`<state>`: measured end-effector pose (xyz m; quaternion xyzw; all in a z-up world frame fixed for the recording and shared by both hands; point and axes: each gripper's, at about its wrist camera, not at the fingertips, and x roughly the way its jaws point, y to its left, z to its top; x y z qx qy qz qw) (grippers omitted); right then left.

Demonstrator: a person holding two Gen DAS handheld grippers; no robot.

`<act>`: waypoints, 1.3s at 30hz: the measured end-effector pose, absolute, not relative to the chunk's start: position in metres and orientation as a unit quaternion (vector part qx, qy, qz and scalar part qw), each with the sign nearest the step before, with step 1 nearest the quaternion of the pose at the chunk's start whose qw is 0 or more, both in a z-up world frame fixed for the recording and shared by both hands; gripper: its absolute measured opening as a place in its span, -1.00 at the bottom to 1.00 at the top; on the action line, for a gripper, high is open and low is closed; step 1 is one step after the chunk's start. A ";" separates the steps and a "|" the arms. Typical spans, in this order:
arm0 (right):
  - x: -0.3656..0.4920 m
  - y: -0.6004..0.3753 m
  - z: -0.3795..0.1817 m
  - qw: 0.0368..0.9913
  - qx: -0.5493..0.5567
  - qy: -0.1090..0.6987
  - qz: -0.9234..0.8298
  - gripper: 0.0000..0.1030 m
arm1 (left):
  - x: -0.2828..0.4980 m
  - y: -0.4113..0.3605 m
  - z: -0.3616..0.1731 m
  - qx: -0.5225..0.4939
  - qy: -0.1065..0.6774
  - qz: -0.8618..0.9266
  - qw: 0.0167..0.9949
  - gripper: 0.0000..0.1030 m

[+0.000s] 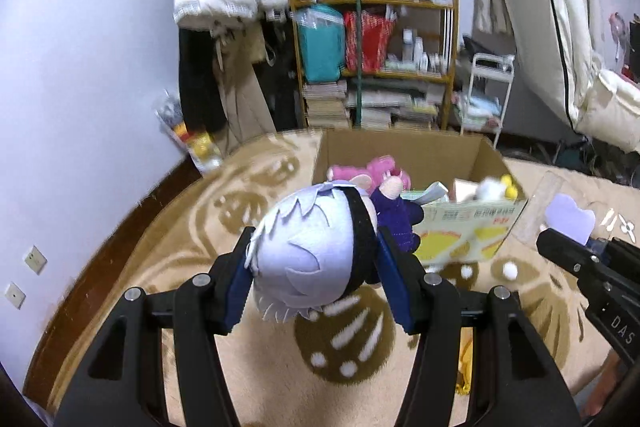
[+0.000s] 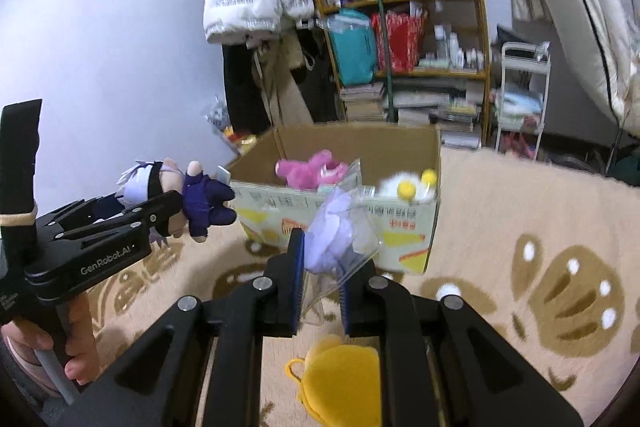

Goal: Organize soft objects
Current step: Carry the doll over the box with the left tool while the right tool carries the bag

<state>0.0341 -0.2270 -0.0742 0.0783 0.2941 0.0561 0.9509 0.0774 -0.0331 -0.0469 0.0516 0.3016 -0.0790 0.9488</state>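
My left gripper (image 1: 316, 267) is shut on the head of a plush doll (image 1: 308, 251) with pale lilac hair, a black band and a purple body. The same left gripper (image 2: 160, 211) and doll (image 2: 200, 203) show at the left of the right wrist view, held above the rug. My right gripper (image 2: 320, 279) is shut on a clear plastic bag holding a lilac soft toy (image 2: 332, 235); that bagged toy (image 1: 570, 223) appears at the right edge of the left wrist view. Ahead stands an open cardboard box (image 1: 472, 227) (image 2: 416, 155) with a pink plush (image 2: 312, 169) and a white-and-yellow plush (image 2: 408, 187) inside.
A beige rug with brown patterns (image 2: 540, 227) covers the floor. A yellow soft item (image 2: 340, 375) lies under my right gripper. Small white pompoms (image 1: 509, 270) sit near the box. A crowded shelf (image 1: 376, 59), hanging clothes, a white cart (image 2: 520, 99) and a mattress stand behind.
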 end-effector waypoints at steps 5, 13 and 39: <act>0.030 -0.221 -0.055 0.962 0.059 0.261 0.048 -0.70 | 0.065 -0.035 -0.029 0.062 0.256 -0.073 0.962 0.10; 0.038 -0.220 -0.040 0.972 0.051 0.227 0.038 -0.70 | 0.060 -0.038 -0.015 0.063 0.218 -0.071 0.971 0.10; 0.089 -0.229 -0.034 0.978 0.040 0.200 0.045 -0.70 | 0.134 -0.058 -0.006 0.078 0.181 -0.068 0.978 0.10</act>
